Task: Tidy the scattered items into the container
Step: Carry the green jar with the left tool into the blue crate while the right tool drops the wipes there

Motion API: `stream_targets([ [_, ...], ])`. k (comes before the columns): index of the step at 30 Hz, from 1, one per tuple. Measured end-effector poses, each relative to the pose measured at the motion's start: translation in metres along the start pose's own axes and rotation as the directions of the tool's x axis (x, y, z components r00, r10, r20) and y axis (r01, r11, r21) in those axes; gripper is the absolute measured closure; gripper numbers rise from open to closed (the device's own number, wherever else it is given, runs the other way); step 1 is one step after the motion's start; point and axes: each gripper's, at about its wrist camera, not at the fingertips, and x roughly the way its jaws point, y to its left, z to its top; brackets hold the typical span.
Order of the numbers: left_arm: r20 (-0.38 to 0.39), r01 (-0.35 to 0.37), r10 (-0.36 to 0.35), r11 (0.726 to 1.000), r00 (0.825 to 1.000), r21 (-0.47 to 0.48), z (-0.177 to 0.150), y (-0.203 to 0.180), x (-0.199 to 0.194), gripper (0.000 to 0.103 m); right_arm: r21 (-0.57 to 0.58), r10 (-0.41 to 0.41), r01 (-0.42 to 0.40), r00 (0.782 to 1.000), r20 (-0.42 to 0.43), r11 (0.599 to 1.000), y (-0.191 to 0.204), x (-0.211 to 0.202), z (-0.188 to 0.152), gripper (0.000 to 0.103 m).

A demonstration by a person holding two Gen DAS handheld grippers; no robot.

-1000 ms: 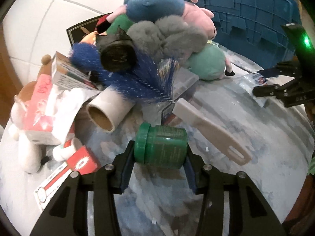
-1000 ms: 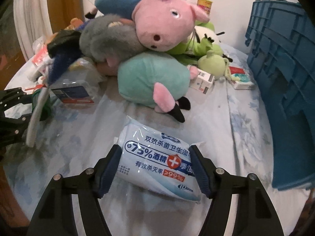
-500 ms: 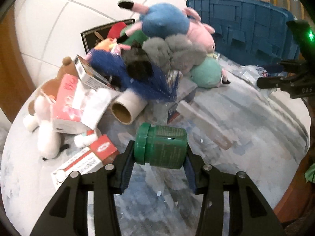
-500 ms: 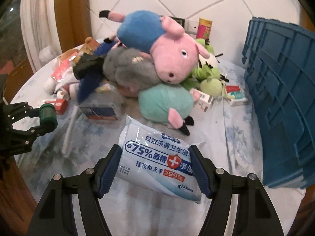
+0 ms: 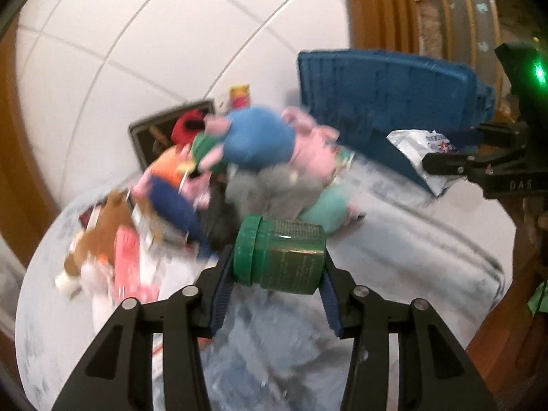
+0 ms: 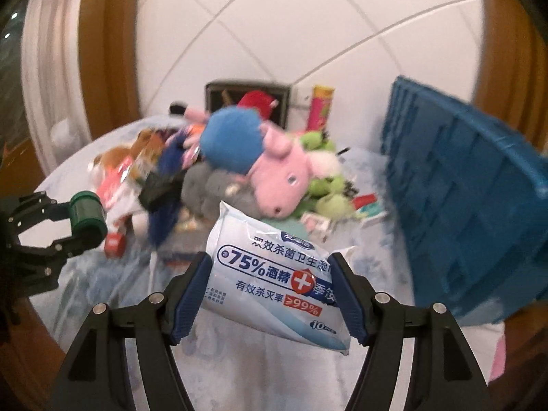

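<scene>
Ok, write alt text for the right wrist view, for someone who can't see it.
The right tool grips a white and blue wet-wipes packet above a pale cloth-covered table. Behind it is a blurred heap of plush toys topped by a pink pig, with a blue crate at right. At far left the left tool holds a green jar.

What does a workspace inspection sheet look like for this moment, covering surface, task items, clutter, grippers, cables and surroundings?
Surface: table cloth, pale floral.
Job's things: green jar and wipes pack, both lifted; blue crate at right.
Clutter: plush pig atop piled toys and boxes, blurred.
Grippers: left gripper shut on green jar; right gripper shut on wipes pack.
Cables: nothing seen.
Surroundings: white tiled wall, wooden trim.
</scene>
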Motion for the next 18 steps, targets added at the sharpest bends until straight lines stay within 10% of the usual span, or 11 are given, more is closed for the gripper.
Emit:
stream_targets([
  [18, 0.250, 0.132, -0.166, 0.980, 0.954, 0.147, 0.185, -0.110, -0.008, 0.058, 0.176, -0.282, 0.243, 0.926, 0.250, 0.954, -0.090, -0.131, 0.066, 0.034],
])
